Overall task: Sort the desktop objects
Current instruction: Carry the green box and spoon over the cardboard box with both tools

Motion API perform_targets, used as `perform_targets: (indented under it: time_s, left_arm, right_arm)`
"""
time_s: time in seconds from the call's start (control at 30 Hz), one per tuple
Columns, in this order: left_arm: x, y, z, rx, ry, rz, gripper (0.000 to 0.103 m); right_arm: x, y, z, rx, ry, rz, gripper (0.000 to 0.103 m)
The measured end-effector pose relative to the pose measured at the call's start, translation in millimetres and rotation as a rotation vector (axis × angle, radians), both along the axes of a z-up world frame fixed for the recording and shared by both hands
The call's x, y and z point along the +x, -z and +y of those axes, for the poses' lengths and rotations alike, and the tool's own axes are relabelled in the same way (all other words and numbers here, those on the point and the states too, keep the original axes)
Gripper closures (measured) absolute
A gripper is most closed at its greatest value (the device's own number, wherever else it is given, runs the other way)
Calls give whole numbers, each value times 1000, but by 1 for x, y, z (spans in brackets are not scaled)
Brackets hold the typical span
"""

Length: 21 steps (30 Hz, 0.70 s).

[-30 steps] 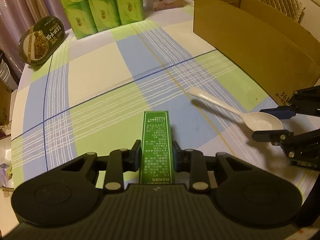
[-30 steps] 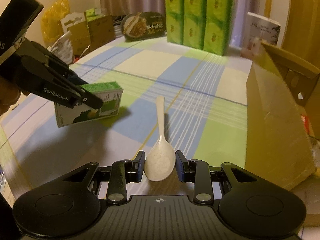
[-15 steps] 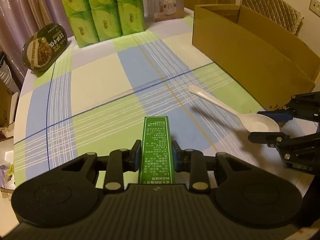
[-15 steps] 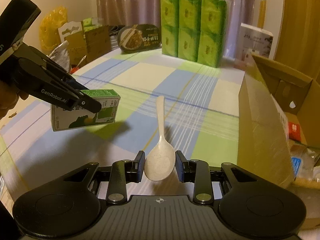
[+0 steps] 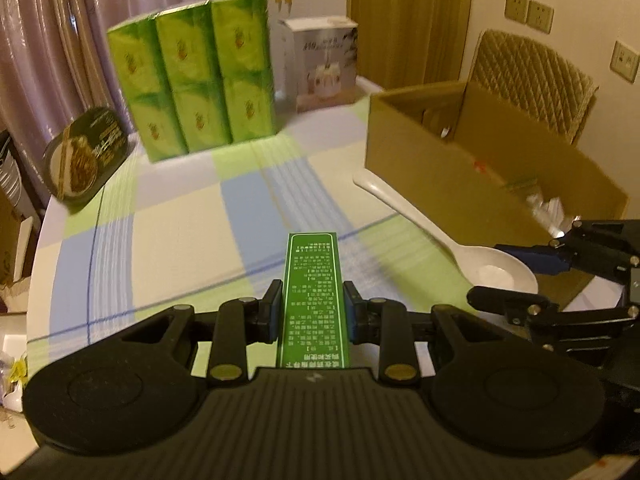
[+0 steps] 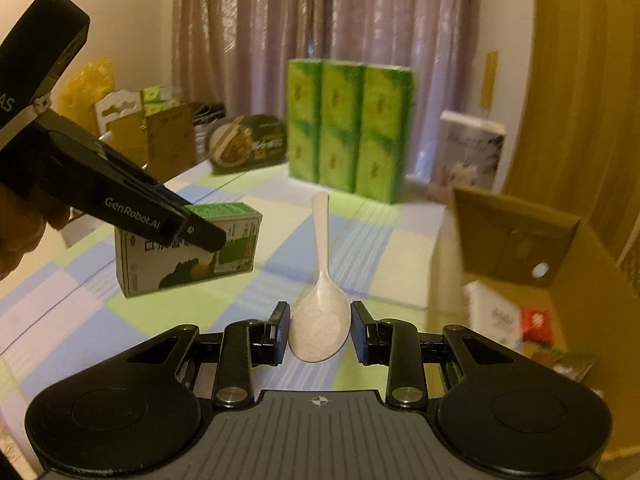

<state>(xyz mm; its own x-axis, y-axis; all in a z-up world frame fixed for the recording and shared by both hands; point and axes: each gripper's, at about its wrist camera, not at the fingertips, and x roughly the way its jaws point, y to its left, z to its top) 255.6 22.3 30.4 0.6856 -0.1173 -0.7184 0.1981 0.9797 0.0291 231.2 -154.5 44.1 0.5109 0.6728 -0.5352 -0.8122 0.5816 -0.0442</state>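
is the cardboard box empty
No, the right wrist view shows a white packet and a red item inside the cardboard box.

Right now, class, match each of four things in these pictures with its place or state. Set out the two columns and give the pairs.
1. small green printed carton
2. white plastic rice spoon
3. open brown cardboard box
4. dark oval noodle bowl

A. stands on the checked tablecloth, things inside
B. held in the right claw
C. leans up at the table's far edge
D. held in the left claw

Pairs: 1-D, 2-B, 3-A, 4-C
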Motion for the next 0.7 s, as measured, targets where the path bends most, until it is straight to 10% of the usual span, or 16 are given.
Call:
perform_targets:
  time_s: [0.7]
  left_arm:
    - [47,-55,-105,-120,131,-133,78]
  right_arm:
    - [74,-61,-75,58,282,-102,74]
